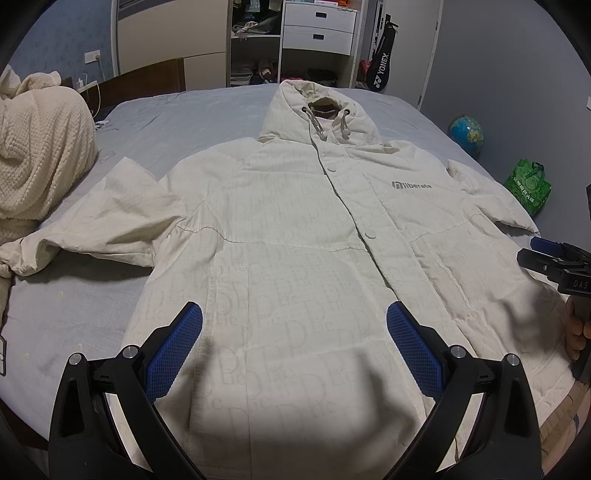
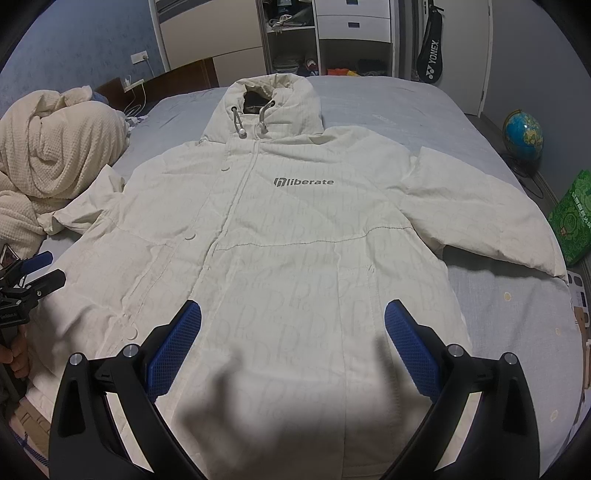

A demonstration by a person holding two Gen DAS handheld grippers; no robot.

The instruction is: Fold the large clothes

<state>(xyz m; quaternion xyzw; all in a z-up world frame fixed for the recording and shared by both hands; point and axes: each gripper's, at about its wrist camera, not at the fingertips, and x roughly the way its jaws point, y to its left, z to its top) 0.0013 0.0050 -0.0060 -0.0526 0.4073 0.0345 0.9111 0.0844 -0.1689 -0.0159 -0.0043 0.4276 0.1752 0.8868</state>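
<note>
A cream hooded jacket (image 1: 295,229) (image 2: 280,229) lies flat and face up on the bed, front snapped closed, hood at the far end, both sleeves spread outward. A grey "liberate" logo marks its chest. My left gripper (image 1: 294,343) hovers open above the hem on the jacket's left half, blue pads (image 1: 177,347) wide apart with nothing between them. My right gripper (image 2: 293,343) hovers open above the hem on the right half. Each gripper shows at the edge of the other's view: the right gripper (image 1: 554,260) at right, the left gripper (image 2: 35,273) at left.
The bed (image 1: 177,122) has a grey-blue sheet. A cream knitted blanket (image 1: 40,155) is heaped at the left. A globe (image 2: 522,136) and a green bag (image 2: 572,218) stand on the floor to the right. A wardrobe with drawers (image 1: 317,29) and a racket bag (image 1: 380,59) lie beyond.
</note>
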